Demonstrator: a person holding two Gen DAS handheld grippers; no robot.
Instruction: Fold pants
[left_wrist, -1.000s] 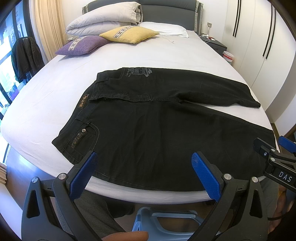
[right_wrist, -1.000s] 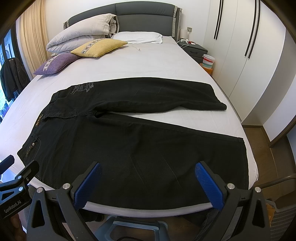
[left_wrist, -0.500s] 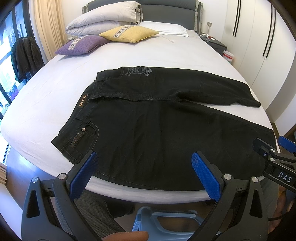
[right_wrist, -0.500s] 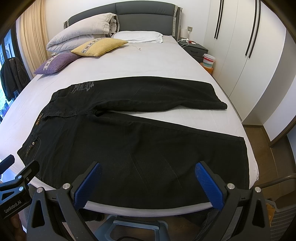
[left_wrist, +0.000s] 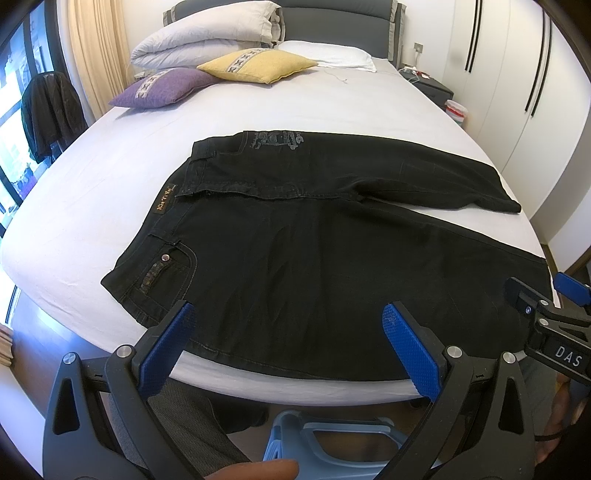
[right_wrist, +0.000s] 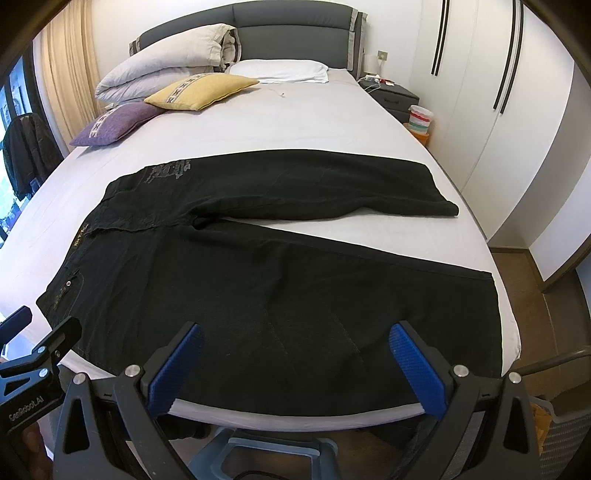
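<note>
Lying flat across the white bed (left_wrist: 110, 177), the black pants (left_wrist: 314, 251) show no shift from the earlier left wrist frame; the left gripper (left_wrist: 288, 347) remains spread wide above the near edge, holding nothing. Right wrist view: pants (right_wrist: 277, 280) unchanged, legs splayed apart; right gripper (right_wrist: 295, 363) likewise spread, empty.

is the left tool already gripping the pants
No, the left tool is open above the near edge of the black pants, which lie flat on the bed, with nothing between its blue pads.
</note>
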